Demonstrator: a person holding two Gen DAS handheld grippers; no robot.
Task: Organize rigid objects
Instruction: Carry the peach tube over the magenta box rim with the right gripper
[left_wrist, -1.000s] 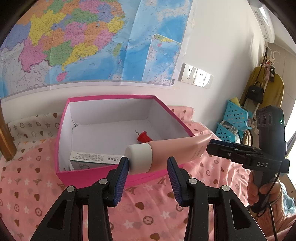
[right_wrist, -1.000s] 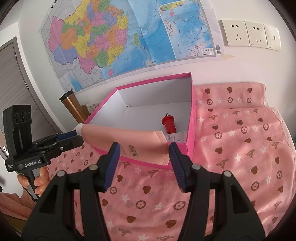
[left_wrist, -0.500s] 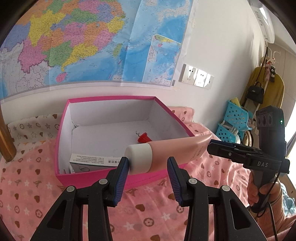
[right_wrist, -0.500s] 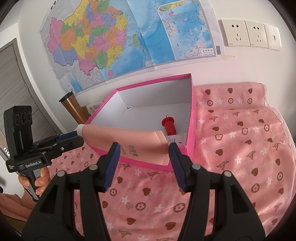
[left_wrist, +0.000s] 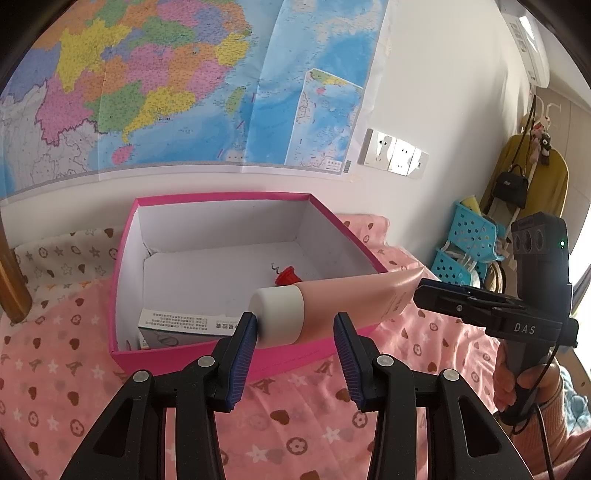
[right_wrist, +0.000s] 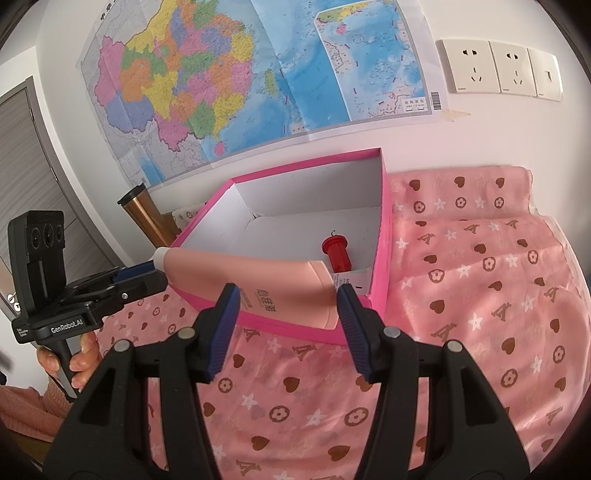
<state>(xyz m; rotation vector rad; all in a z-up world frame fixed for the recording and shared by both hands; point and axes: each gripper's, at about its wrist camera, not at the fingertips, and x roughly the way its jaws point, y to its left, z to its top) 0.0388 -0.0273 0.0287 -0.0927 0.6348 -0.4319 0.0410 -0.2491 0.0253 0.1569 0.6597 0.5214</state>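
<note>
I find no change over the last second: both hand-held grippers hold still. The left hand-held gripper (left_wrist: 293, 338) grips the pink tube (left_wrist: 343, 295) at its white cap; the right hand-held gripper (right_wrist: 286, 319) clamps its crimped end. The tube hangs over the pink box's (left_wrist: 229, 199) near rim, not yet released.

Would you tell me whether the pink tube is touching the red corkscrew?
Apart: the right wrist view shows white box floor between the pink tube and the red corkscrew.
</note>
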